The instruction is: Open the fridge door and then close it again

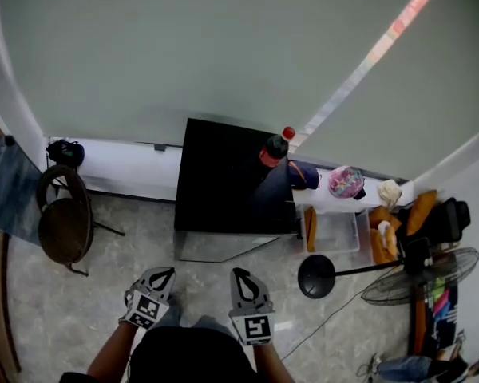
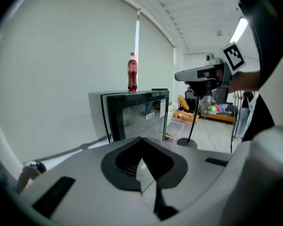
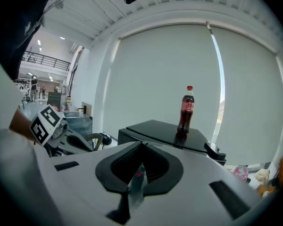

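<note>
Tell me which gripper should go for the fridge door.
Right, probably. The right gripper sits straight before the fridge door; the left gripper hangs off its left corner. Both are shut, empty and apart from it. No handle shows, so this is tentative.

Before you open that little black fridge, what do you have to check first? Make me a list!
1. The fridge door is shut to start: ok, it sits flush.
2. Both grippers are empty: ok, nothing is between the jaws of the left gripper or the right gripper.
3. One gripper is open to grab the door: not ok, both are shut.
4. The grippers are at the door: not ok, both are held apart from it.
5. The cola bottle is steady on top: ok, it stands upright.
6. The fan base is out of the door's swing: cannot tell; it sits beside the fridge's right front corner.
</note>
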Action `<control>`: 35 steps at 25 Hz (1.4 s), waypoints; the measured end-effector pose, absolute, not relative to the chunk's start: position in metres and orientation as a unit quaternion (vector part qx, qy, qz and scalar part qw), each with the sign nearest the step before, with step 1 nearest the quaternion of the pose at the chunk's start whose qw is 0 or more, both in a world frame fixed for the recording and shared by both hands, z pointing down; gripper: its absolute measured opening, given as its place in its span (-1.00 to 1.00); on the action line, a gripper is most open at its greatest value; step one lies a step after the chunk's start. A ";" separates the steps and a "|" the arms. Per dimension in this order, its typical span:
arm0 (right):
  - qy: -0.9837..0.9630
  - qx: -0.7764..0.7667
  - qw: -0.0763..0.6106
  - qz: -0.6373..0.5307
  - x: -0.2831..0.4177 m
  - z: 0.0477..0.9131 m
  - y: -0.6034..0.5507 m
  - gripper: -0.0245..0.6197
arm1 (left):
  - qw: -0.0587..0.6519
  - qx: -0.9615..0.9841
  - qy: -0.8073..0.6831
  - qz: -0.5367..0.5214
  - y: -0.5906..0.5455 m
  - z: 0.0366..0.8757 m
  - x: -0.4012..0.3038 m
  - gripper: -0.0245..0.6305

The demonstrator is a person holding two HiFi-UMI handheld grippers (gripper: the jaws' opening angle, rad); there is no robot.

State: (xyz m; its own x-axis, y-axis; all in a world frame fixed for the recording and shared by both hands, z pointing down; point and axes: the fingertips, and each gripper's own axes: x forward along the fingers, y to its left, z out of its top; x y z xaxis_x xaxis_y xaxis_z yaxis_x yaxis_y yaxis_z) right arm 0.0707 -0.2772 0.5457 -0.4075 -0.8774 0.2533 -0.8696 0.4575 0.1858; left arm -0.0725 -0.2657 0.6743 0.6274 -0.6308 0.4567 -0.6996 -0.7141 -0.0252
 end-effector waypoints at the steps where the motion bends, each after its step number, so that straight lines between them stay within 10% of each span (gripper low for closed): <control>1: -0.840 0.516 0.164 -0.012 0.079 0.547 -0.262 -0.89 | 0.042 0.892 -0.383 0.236 -0.253 0.669 -0.071 -0.90; 20: -0.829 0.553 0.065 0.042 0.218 0.510 -0.062 -0.89 | 0.060 0.808 -0.584 0.043 -0.053 0.494 -0.021 -0.90; 35: -0.814 0.581 0.018 0.005 0.196 0.480 -0.039 -0.89 | 0.061 0.815 -0.575 0.034 -0.041 0.495 -0.047 -0.90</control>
